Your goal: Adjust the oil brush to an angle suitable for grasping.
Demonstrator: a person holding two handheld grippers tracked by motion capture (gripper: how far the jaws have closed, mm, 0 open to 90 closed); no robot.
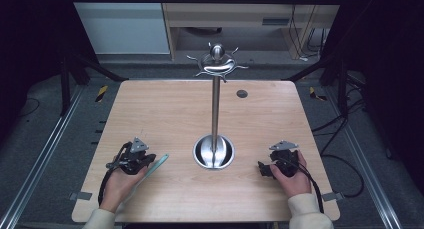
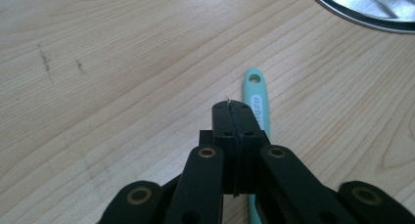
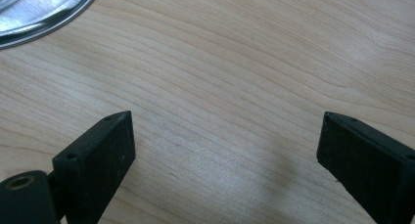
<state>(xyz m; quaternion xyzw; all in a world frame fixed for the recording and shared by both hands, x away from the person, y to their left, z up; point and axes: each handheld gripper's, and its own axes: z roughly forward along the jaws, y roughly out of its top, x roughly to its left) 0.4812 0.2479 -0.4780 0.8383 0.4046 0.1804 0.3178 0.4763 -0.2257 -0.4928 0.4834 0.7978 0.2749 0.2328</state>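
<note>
Here your left hand-held gripper (image 2: 234, 117) rests low over the table (image 1: 165, 109) with its jaws pressed together and nothing between them; the mint-green handle (image 2: 258, 104) lies flat just beside them, pointing toward the steel stand's base (image 1: 213, 152). Your right hand-held gripper (image 3: 225, 141) stands wide open, empty.

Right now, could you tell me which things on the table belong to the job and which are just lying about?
In the job:
- mint-green utensil handle
- left gripper, shut above it
- steel hook stand

Lying about:
- right gripper, open over bare table
- round grommet
</note>
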